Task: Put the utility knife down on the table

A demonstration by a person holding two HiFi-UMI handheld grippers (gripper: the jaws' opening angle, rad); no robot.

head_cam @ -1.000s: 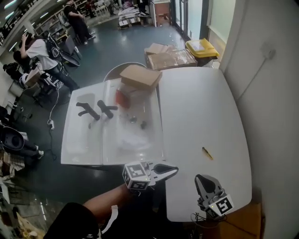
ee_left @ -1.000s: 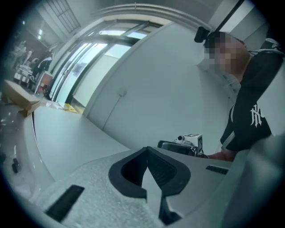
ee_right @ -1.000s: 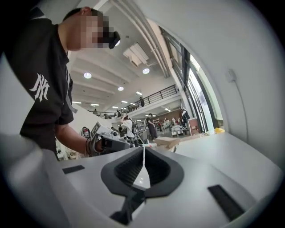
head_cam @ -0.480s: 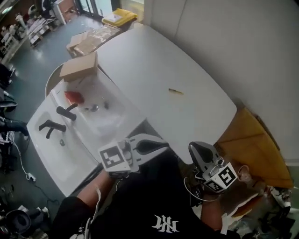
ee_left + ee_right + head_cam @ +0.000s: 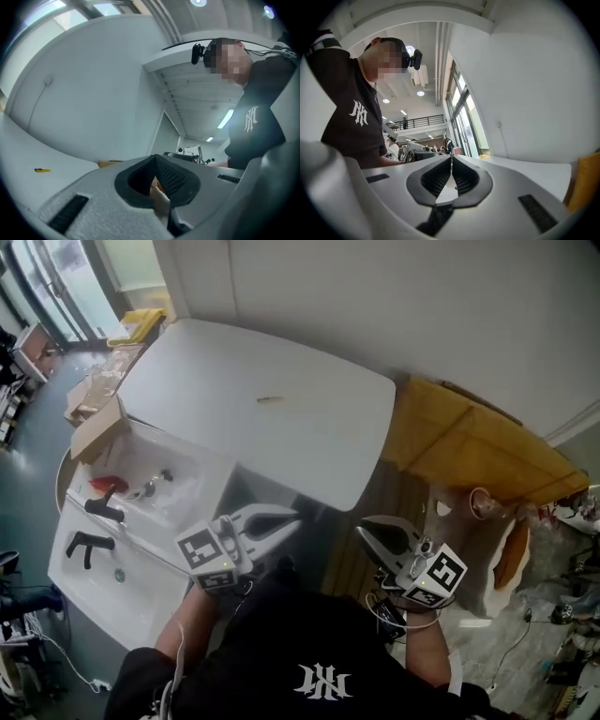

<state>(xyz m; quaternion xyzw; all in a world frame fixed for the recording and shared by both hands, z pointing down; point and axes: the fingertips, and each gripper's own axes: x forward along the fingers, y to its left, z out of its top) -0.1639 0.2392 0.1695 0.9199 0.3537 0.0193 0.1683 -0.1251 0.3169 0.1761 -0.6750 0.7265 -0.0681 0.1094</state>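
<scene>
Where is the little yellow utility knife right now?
In the head view, the small yellow utility knife lies alone near the middle of the white table, right of the brown cardboard box.

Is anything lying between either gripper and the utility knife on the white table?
Nothing visible. The utility knife lies alone on the white table, with bare tabletop between it and the left gripper and right gripper, both shut and off the near edge.

Black short-sleeve tee (image 5: 281, 652) w/ white logo (image 5: 322, 681) on chest. Black head cam (image 5: 416, 58). Left gripper (image 5: 292, 518) & right gripper (image 5: 360, 532): light grey shells, black ribbed pads (image 5: 436, 178), white marker cube (image 5: 204, 552) each. Thin cables (image 5: 389, 613) at right wrist.
</scene>
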